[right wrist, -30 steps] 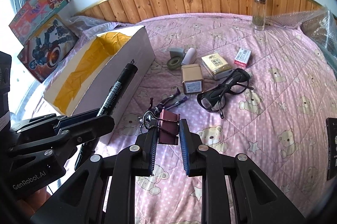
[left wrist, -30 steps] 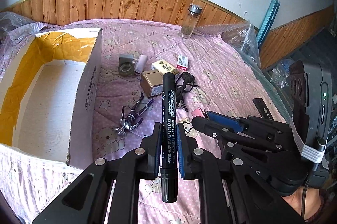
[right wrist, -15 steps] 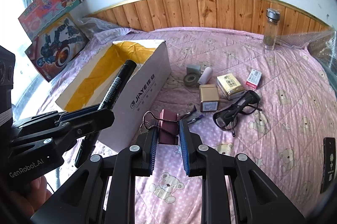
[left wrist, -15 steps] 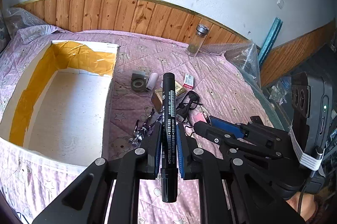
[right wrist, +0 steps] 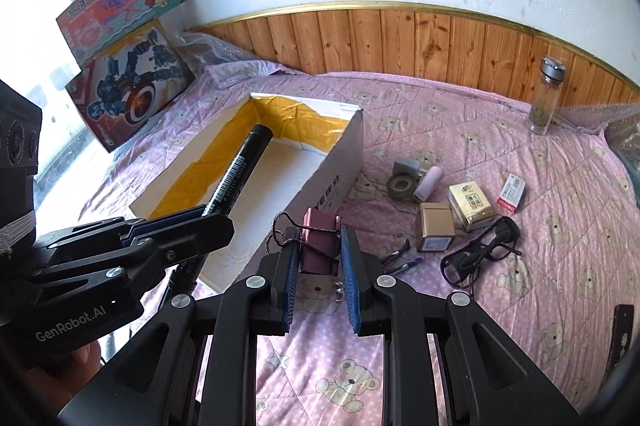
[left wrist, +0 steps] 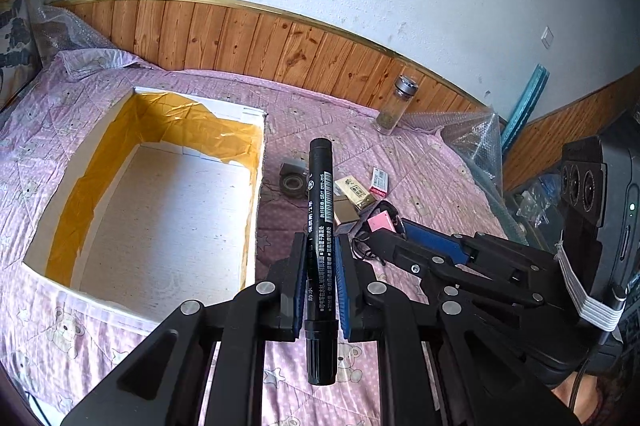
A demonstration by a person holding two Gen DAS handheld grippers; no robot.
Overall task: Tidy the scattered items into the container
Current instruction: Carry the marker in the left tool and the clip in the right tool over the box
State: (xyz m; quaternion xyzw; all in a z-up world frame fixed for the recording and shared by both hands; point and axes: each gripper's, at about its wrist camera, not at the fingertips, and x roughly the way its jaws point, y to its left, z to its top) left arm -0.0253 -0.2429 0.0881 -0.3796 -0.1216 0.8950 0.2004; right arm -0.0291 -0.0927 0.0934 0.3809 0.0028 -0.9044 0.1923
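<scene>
Left wrist view: left gripper (left wrist: pixel 318 266) fingers clamp the marker (left wrist: pixel 320 226); right gripper (right wrist: pixel 320 258) pinches the binder clip (right wrist: pixel 318 246). Carry both over the box (left wrist: pixel 256 185) rim before releasing.

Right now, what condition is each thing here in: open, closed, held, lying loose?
left gripper: shut on the black marker, capped, held up.
right gripper: shut on the pink binder clip.
cardboard box: open on top, nothing seen inside.
glass bottle: upright, lid on.
glasses: folded, lying loose on the bedspread.
tape roll: lying loose beside the box.
</scene>
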